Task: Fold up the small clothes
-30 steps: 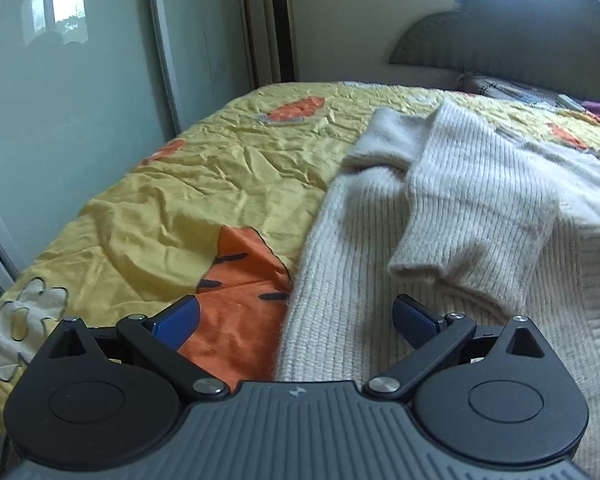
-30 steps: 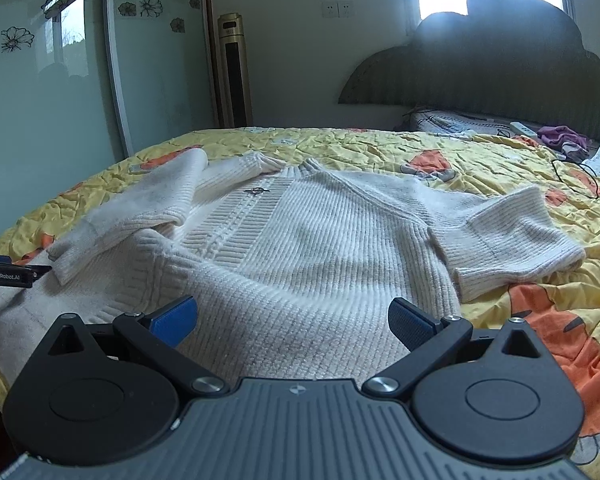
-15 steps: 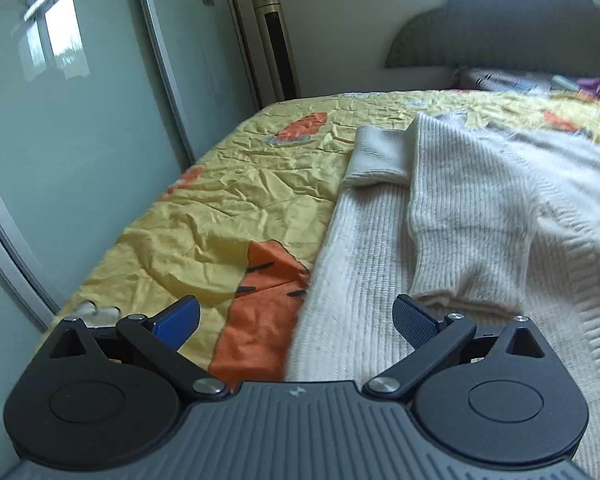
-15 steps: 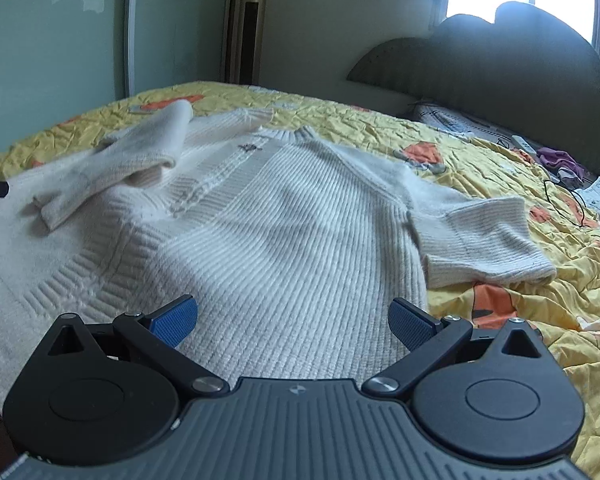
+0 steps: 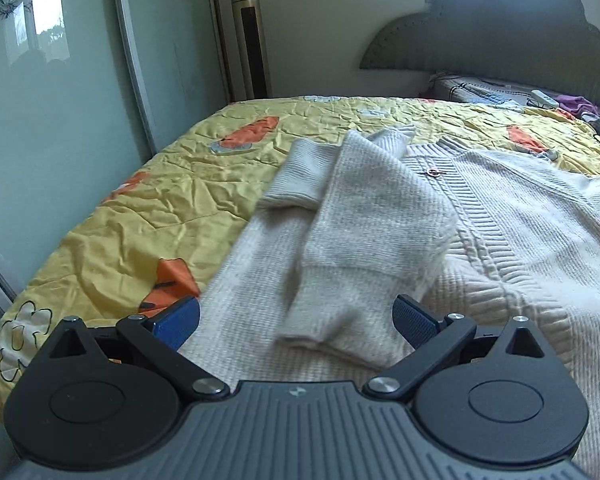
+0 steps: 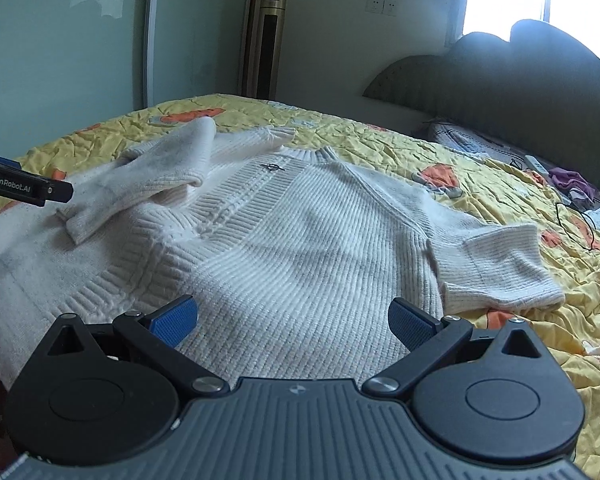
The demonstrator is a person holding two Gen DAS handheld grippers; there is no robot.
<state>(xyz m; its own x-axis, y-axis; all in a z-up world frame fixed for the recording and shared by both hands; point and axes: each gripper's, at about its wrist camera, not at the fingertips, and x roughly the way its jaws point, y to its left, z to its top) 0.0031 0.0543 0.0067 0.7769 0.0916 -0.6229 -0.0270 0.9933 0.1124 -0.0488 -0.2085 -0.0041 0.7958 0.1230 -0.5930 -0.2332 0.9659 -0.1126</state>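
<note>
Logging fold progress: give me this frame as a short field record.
garment: cream knit sweater, flat on bed
surface: yellow quilt
left sleeve: folded over the body
right sleeve: out to the side on the quilt
left gripper: open, empty, cuff of the folded sleeve between its fingers
right gripper: open, empty, over the hem

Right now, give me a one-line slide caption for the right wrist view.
Open right gripper above a cream knit sweater on the yellow quilt, one sleeve folded in, the other sleeve still spread.
</note>
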